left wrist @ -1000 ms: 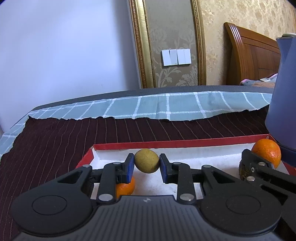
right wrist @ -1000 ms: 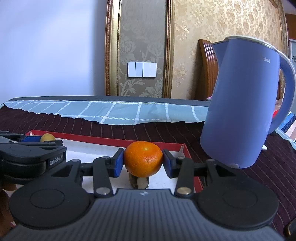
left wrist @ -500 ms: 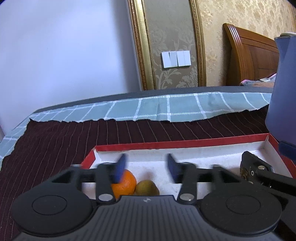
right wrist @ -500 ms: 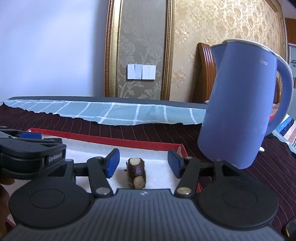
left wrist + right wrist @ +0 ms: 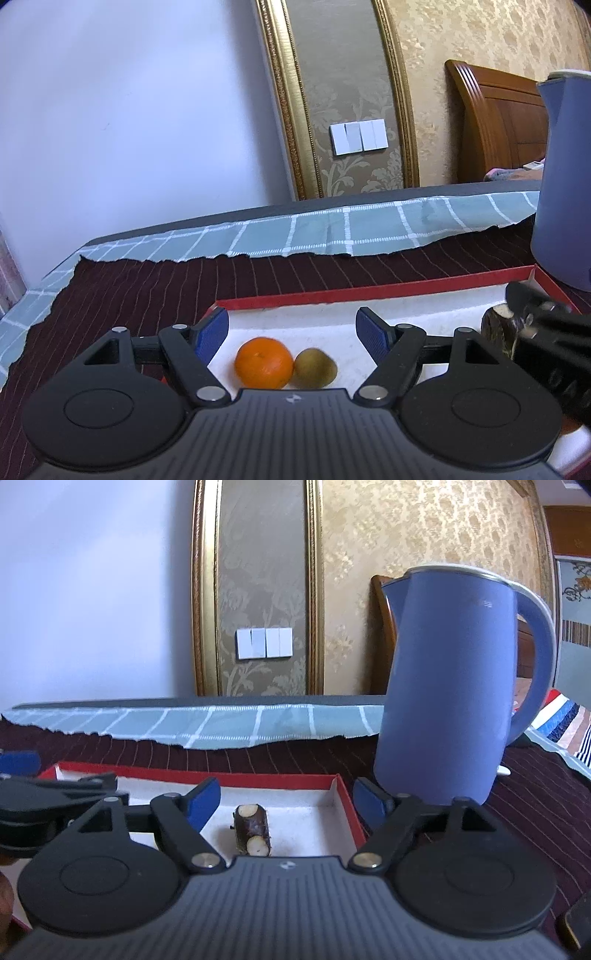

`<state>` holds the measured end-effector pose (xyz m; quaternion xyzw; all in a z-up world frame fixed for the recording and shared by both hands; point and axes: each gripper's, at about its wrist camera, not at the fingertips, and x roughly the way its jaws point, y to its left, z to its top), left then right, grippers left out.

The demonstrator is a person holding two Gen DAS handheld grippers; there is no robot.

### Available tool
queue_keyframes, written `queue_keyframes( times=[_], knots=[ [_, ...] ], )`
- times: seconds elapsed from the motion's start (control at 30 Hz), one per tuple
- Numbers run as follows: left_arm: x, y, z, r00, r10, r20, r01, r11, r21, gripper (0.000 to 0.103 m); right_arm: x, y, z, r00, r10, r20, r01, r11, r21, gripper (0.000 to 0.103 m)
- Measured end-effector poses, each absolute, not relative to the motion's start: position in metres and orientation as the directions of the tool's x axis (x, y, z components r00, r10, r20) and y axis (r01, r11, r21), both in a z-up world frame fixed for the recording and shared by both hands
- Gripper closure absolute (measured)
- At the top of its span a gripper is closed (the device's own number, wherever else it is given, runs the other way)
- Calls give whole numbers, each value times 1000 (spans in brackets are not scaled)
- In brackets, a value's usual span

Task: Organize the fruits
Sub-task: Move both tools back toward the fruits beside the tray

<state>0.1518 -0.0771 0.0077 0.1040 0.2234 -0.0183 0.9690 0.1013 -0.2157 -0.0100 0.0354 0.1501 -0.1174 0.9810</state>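
A red-rimmed tray (image 5: 369, 293) with a white floor lies on the dark striped cloth. In the left wrist view an orange (image 5: 264, 362) and a green-brown kiwi (image 5: 314, 368) rest side by side on the tray floor. My left gripper (image 5: 291, 330) is open and empty above them. In the right wrist view my right gripper (image 5: 286, 803) is open and empty over the tray's right end (image 5: 343, 805), above two short dark sugarcane pieces (image 5: 252, 829). The orange that it held is out of sight. The right gripper's body shows at the right edge of the left wrist view (image 5: 546, 339).
A tall blue electric kettle (image 5: 454, 686) stands on the cloth just right of the tray, close to my right gripper. A pale checked cloth (image 5: 332, 229) covers the far part of the table. The wall and a wooden headboard lie behind.
My left gripper opened and let the kiwi drop next to the orange in the tray. My right gripper opened and let go of its orange. Both have lifted slightly.
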Motion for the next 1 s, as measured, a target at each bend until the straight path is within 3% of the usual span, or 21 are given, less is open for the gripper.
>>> queue_keyframes(
  times=[0.13,0.27,1.0],
  knots=[
    [138,-66,10,895,23,-446,66,981,182,27,88,-218,-6,942,-217,-257,241,969,63,5],
    [119,-51,15,896,22,-444,55,986,160,27,78,-213,-5,950,-185,-253,201,979,38,0],
    [42,30,9,868,-81,-489,99,995,11,27,-19,-199,-15,941,-37,-336,32,999,-21,0]
  ],
)
